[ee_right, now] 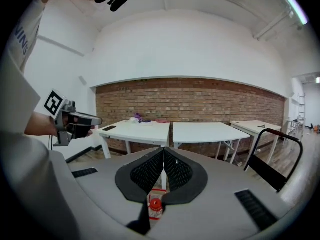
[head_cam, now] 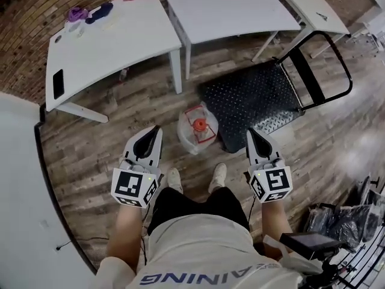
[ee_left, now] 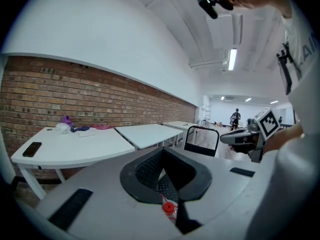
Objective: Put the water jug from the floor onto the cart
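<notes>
The water jug [head_cam: 197, 127] is clear plastic with a red cap and stands on the wood floor, just left of the cart's black studded platform [head_cam: 252, 98]. My left gripper [head_cam: 155, 130] hovers left of the jug with its jaws together and nothing in them. To the right of the jug, my right gripper [head_cam: 250, 132] is over the platform's near corner, shut and empty. In the left gripper view the jug's red cap [ee_left: 169, 208] shows below the left gripper [ee_left: 163, 150]. In the right gripper view the red cap [ee_right: 155, 204] shows under the right gripper [ee_right: 164, 149].
The cart's black handle frame [head_cam: 328, 65] stands upright at the right. White tables [head_cam: 114, 47] line the brick wall; the left one carries a phone [head_cam: 58, 83] and purple cloth [head_cam: 90, 12]. My shoes [head_cam: 174, 179] stand just behind the jug. Black bags [head_cam: 343, 224] lie at the lower right.
</notes>
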Demonstrator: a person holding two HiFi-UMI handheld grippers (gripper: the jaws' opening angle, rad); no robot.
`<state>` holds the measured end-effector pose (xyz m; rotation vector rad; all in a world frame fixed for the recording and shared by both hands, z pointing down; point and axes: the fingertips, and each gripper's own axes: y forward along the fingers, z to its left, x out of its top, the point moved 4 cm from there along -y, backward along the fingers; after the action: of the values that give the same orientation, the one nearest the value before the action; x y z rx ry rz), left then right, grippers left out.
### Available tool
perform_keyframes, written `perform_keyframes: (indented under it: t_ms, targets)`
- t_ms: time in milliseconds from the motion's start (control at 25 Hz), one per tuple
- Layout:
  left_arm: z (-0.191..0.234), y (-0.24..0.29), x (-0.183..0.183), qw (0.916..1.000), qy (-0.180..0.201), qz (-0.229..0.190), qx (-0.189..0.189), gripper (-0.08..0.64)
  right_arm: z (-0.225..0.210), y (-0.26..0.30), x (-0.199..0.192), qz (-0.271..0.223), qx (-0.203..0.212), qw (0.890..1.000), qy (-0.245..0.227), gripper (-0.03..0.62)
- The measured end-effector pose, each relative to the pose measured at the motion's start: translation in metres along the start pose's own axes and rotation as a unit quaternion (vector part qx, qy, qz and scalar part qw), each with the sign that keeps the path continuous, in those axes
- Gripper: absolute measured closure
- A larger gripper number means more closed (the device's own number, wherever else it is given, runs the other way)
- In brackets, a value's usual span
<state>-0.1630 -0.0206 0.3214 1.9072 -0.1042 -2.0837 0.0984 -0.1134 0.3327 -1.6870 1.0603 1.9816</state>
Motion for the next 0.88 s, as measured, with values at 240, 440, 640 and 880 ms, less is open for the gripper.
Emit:
perform_keyframes:
  t_ms: [240, 440, 640, 880]
  targets:
    - [-0.007, 0.022, -0.02, 0.9988, -0.019, 0.013, 0.043, 0.56, -0.02, 0.046, -0.016, 0.01, 0.059, 0.998, -0.014, 0.588]
    - [-0.006, 0.046, -0.038, 0.9986, -0.007, 0.018, 0.05, 0.56, -0.026, 0.077, -0.044, 0.032, 0.085, 0.996, -0.002, 0.586]
    - [0.007, 0.052, -0.07, 0.9974, -0.011, 0.037, 0.06, 0.56, -0.01, 0.103, -0.083, 0.057, 0.101, 0.993, 0.015, 0.584]
    - [0.021, 0.053, -0.107, 0.9961, -0.018, 0.057, 0.064, 0.56, 0.0, 0.135, -0.126, 0.079, 0.113, 0.99, 0.01, 0.581]
